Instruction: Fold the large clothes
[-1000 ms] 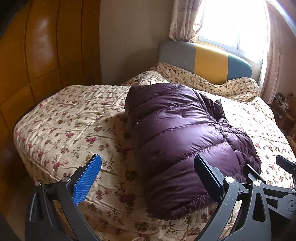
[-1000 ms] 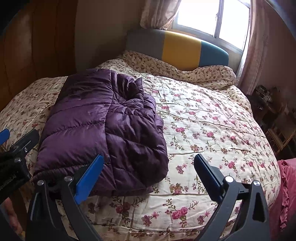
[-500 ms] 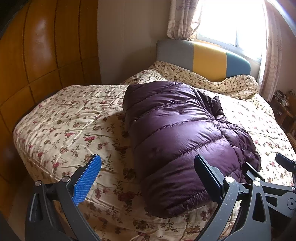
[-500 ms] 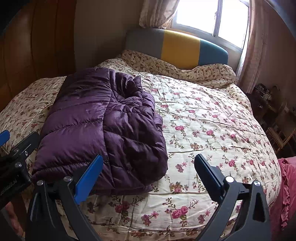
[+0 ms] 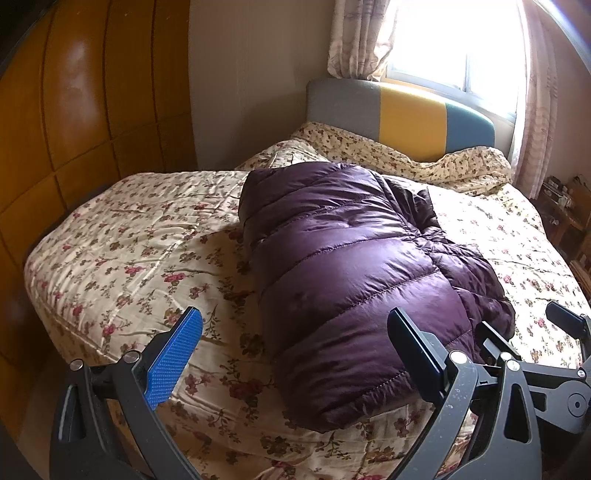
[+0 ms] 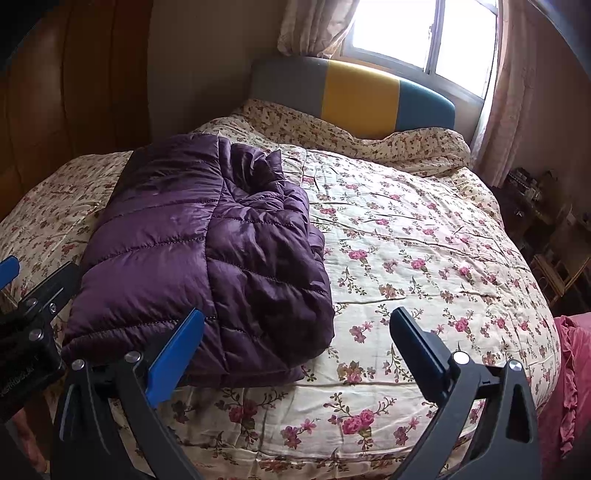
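Note:
A dark purple quilted puffer jacket (image 5: 354, 266) lies folded lengthwise on the flowered bedspread (image 5: 140, 251), with its near end toward me. In the right wrist view the jacket (image 6: 207, 251) fills the left half of the bed. My left gripper (image 5: 295, 350) is open above the bed's near edge, its right finger over the jacket's near end and its blue-padded left finger over bare bedspread. My right gripper (image 6: 295, 350) is open too, held just off the jacket's near right corner. Neither gripper holds anything. The right gripper (image 5: 532, 332) also shows at the lower right of the left wrist view.
The bed has a grey, yellow and blue headboard (image 6: 354, 92) below a bright window (image 6: 424, 33) with curtains. Wooden wardrobe panels (image 5: 74, 110) stand along the left. A dark cluttered side table (image 6: 539, 206) sits at the right, and pink ruffled fabric (image 6: 569, 387) lies near the bed's right corner.
Both grippers have pulled back and risen slightly, so the bed and jacket sit a little lower and farther in view. The jacket has not moved, and both grippers stayed open.

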The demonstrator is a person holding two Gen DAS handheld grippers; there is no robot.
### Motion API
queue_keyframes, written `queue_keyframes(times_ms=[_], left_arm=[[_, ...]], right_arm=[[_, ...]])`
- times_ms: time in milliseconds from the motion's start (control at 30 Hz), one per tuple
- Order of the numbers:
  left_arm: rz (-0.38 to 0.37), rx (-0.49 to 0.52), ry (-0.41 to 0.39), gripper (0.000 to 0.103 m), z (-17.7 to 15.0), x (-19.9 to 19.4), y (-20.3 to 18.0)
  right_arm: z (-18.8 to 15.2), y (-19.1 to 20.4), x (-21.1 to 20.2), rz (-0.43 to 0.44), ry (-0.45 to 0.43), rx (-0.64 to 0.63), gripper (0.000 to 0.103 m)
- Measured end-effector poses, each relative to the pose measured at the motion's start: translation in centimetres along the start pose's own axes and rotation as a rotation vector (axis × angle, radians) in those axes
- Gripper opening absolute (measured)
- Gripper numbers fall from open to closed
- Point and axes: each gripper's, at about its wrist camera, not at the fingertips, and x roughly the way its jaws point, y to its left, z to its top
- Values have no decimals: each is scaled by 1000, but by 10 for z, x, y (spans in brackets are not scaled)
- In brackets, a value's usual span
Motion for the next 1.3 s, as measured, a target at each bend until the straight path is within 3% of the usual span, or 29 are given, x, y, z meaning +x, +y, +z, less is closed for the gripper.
queue_keyframes(times_ms=[1300], left_arm=[[-14, 20, -23, 99, 2, -8, -7]], right_arm=[[1, -4, 1, -13, 6, 12, 100]])
